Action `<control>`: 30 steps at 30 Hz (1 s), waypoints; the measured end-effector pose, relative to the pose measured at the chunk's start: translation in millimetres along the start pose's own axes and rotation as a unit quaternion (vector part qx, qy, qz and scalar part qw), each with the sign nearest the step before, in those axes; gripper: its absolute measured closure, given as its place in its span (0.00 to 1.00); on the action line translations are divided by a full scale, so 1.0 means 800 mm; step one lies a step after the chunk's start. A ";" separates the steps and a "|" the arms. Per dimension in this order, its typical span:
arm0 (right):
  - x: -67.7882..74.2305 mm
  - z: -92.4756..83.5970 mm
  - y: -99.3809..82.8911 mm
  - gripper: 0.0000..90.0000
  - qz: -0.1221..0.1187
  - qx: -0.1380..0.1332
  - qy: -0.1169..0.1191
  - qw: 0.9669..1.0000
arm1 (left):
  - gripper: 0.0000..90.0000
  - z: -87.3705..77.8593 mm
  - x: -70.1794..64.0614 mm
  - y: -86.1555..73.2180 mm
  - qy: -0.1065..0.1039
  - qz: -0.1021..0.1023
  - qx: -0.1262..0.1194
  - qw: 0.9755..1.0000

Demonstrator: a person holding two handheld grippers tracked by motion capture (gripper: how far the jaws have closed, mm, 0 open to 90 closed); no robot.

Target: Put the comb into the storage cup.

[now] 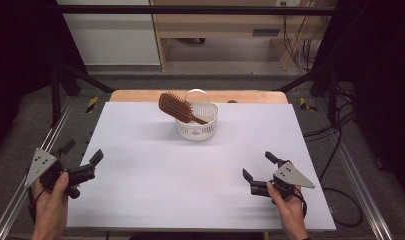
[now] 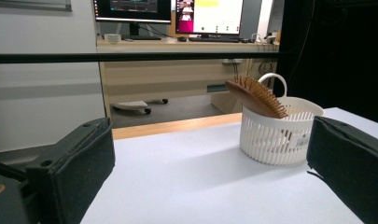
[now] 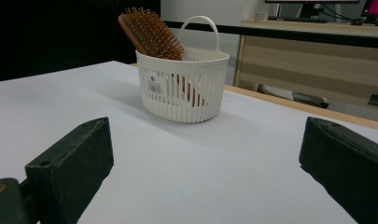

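- High view: the hairbrush [image 1: 176, 107] is leaning in the white basket [image 1: 197, 126], handle down inside, bristled head sticking out over the basket's left rim. The basket is sitting toward the far side of the bench [image 1: 155, 185]. The left tool [image 1: 83, 161] and right tool [image 1: 259, 166] are waiting well short of the basket, both spread wide and holding nothing.
- Left gripper view: the hairbrush [image 2: 256, 97] is resting on the rim of the basket [image 2: 275, 137]; it is looking like rigid wood, light, probably smooth on the back.
- Right gripper view: the head of the hairbrush [image 3: 149, 32] is standing clear above the basket [image 3: 184, 88], so pinching the head's edges is likely the surest hold, since the light basket [image 3: 184, 88] may be tipping.
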State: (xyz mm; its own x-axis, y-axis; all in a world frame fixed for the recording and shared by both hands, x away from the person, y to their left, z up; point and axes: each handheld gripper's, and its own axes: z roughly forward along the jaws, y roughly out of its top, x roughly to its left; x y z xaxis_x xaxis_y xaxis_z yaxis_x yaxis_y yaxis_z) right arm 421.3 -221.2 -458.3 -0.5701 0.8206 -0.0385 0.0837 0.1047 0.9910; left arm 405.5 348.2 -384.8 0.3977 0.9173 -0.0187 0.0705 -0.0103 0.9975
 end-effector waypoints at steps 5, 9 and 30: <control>-0.004 -0.004 0.001 0.03 -0.004 -0.001 -0.001 1.000 | 0.01 -0.005 -0.006 -0.012 0.004 0.014 0.006 1.000; -0.009 -0.010 -0.001 0.03 -0.003 0.000 -0.008 1.000 | 0.01 -0.012 -0.015 -0.023 0.006 0.040 0.009 0.999; -0.020 -0.024 -0.014 0.03 0.021 -0.011 -0.024 0.999 | 0.01 -0.001 -0.048 -0.076 -0.014 0.016 0.030 0.999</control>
State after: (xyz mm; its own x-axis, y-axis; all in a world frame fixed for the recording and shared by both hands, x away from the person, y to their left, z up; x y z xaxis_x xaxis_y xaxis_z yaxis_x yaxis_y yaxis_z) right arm 414.0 -246.2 -466.2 -0.5262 0.8504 -0.0024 0.0887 0.0577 0.9944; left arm 385.5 314.1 -445.0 0.4266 0.9044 0.0109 0.1110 -0.0643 0.9917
